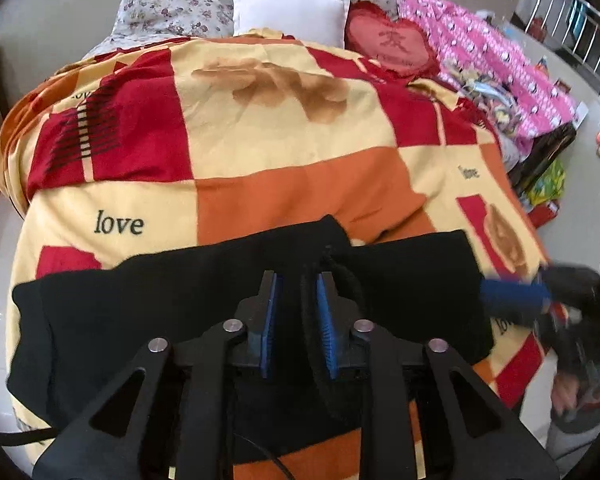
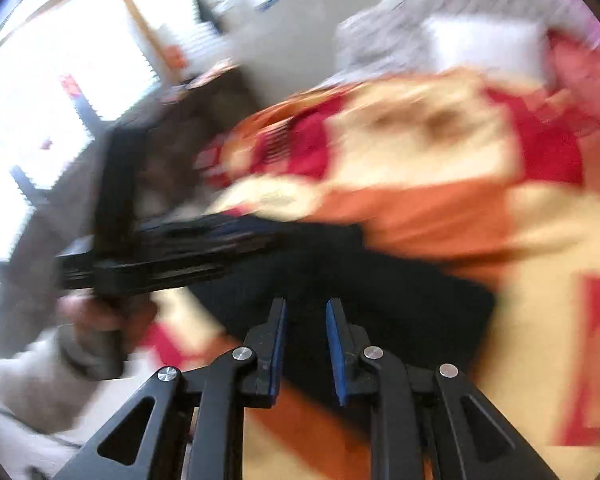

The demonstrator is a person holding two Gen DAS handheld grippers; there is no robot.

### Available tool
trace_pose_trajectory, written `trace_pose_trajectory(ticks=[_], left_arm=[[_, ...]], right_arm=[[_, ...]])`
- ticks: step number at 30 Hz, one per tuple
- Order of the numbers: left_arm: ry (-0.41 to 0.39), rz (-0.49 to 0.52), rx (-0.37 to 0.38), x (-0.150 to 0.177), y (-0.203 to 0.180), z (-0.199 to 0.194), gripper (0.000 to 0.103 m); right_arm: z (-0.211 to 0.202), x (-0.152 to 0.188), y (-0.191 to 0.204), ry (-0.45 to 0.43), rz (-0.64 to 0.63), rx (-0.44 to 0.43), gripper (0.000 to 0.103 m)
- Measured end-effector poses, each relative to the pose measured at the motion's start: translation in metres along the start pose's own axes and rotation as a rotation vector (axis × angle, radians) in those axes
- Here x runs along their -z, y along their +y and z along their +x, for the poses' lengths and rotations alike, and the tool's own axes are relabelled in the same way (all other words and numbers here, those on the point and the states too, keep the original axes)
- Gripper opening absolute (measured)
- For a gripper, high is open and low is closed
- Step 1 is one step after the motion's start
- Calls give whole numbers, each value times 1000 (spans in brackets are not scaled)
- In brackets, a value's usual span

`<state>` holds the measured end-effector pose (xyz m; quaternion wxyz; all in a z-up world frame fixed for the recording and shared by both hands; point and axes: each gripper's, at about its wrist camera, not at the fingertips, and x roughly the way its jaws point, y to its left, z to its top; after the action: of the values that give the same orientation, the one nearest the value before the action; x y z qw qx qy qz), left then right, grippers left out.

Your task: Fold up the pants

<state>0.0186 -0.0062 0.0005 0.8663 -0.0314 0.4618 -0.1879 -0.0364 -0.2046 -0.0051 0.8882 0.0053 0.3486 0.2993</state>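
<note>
Gaping a little, the jaws of the left gripper (image 1: 296, 280) stand apart with nothing pinched between the blue pads (image 1: 325, 320); they hang just over the black pants (image 1: 180, 312), near a looped drawstring (image 1: 346, 280) at what looks like the waist end. The right gripper (image 2: 306, 306) has its jaws apart too, empty, pointing at the same dark cloth from the other side. Its view is badly smeared, so whether it touches the fabric I cannot tell. In the left view it shows as a blue-and-black blur at the right edge of the pants.

The pants lie across the near part of a checked blanket (image 1: 260, 140) in red, orange and cream, printed with the word "love". They form a broad, flat, fairly tidy band, with one layer seeming to lie over another near the middle. That suggests at least one fold is already made, though black on black hides the edges and I would not swear to it. What is left, by my reckoning, is another fold to bring the long band down to a compact stack.

Farther off sit a white pillow (image 1: 290, 10), a red heart cushion (image 1: 392, 42) and a pink quilt (image 1: 496, 56).
</note>
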Motion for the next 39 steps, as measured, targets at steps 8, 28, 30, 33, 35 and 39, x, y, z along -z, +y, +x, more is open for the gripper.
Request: trace_pose_trajectory(ticks=[8, 28, 30, 33, 35, 39], left_arm=[[6, -94, 48, 12, -8, 5, 71], [10, -58, 33, 31, -25, 12, 15], [0, -56, 25, 33, -23, 7, 15], [10, -65, -1, 35, -20, 13, 15], [19, -80, -12, 37, -17, 21, 15], [19, -85, -25, 37, -17, 24, 15]], right_arm=[[39, -4, -47, 56, 64, 132, 19], [14, 9, -40, 57, 49, 93, 19], [11, 9, -33, 54, 33, 84, 19], [18, 10, -26, 67, 19, 66, 19], [31, 13, -25, 102, 15, 72, 19], [49, 18, -25, 118, 17, 90, 19]])
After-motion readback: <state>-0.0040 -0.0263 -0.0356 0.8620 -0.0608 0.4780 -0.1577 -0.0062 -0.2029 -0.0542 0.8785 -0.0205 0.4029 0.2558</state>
